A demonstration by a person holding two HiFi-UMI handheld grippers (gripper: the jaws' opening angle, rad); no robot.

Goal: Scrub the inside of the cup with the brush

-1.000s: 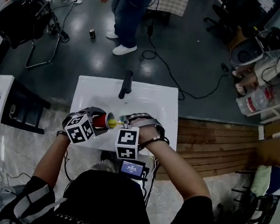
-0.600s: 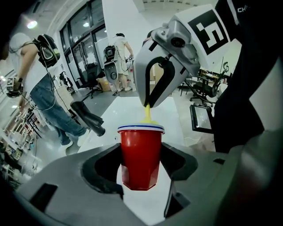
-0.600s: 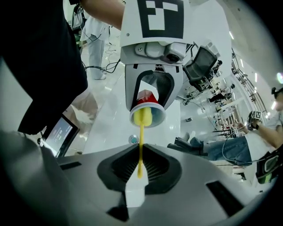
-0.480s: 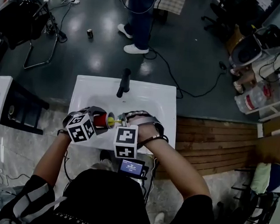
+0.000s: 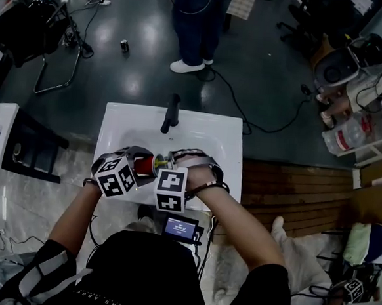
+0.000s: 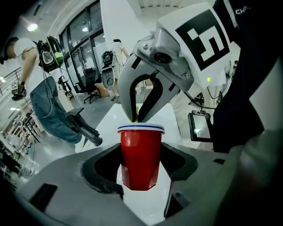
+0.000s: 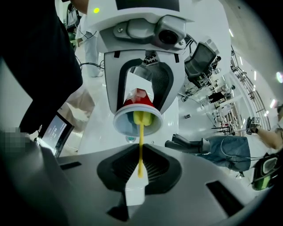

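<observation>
My left gripper (image 5: 142, 162) is shut on a red cup (image 5: 144, 164) with a white rim, held on its side over the white sink (image 5: 202, 135). In the left gripper view the cup (image 6: 140, 154) sits between the two pads, mouth pointing away. My right gripper (image 5: 166, 161) is shut on the thin handle of a yellow brush (image 7: 140, 148). The brush head (image 7: 141, 119) is inside the cup's mouth (image 7: 123, 129). In the right gripper view the left gripper (image 7: 139, 81) faces me from behind the cup.
A black faucet (image 5: 171, 114) stands at the sink's far edge. A person (image 5: 198, 24) stands on the dark floor beyond it, among cables. A black chair (image 5: 36, 24) is at the left and wooden boards (image 5: 293, 196) at the right. A small screen (image 5: 180, 228) hangs at my waist.
The left gripper with the cup has shifted slightly right, toward the right gripper, so less of the yellow brush shows outside the cup. The person in the background has walked to the right.
</observation>
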